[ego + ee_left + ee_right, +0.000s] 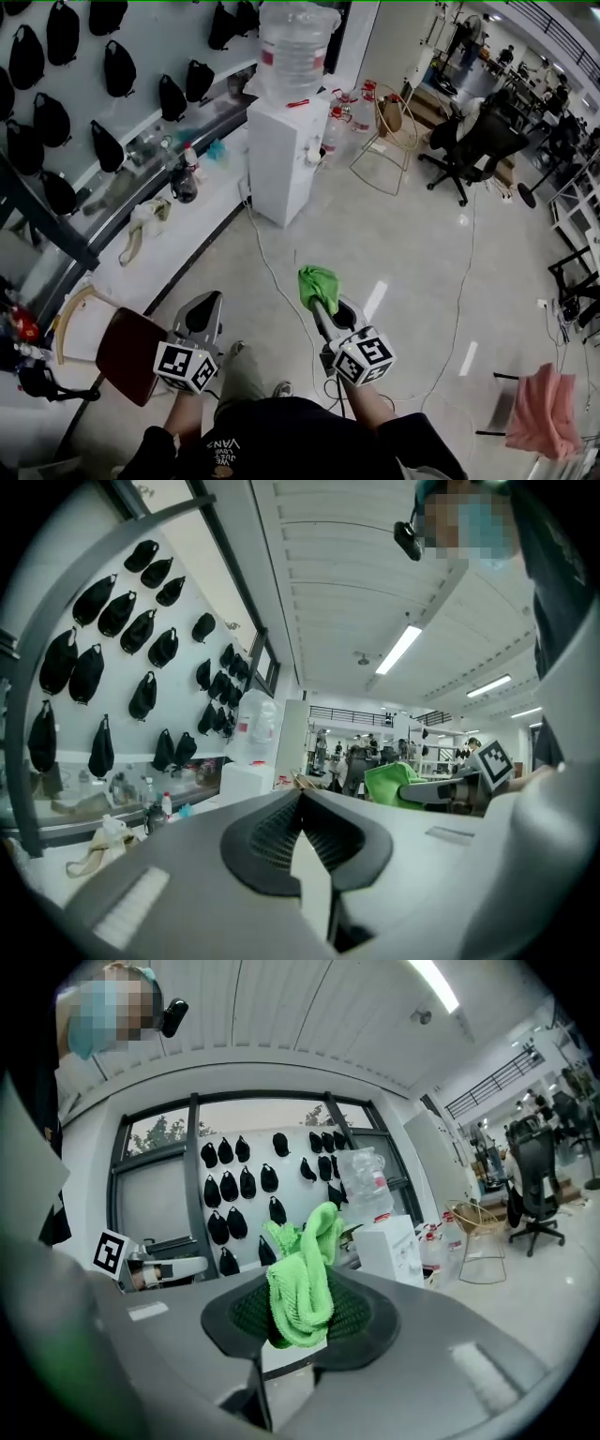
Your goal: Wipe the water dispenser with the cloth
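Over by the wall, well ahead of me, sits the water dispenser (pixel 281 159), a white box with a big clear bottle (pixel 297 47) on top. Nothing is touching it, so I'd say the wiping hasn't started. The green cloth (pixel 319 284) is down near me, pinched in the right gripper (pixel 322 300), with most of it bunched up past the tips. The left gripper (pixel 201 305) is pressed together on nothing and held just beside the right one.

Stuff I'm worried about:
- The grip only catches a fold of the cloth. Drag it hard across a panel and I reckon it pulls out or flops over, and then I'm scraping bare gripper on the casing.
- A white cable (pixel 281 286) runs along the floor from the dispenser straight toward my feet. Easy to snag it walking up.
- Wiping high could nudge the bottle, and the small red thing (pixel 298 103) on the dispenser's top could get swept off.
- Spare water bottles (pixel 342 127) stand just beside it, so a wide swing on that side could knock them.
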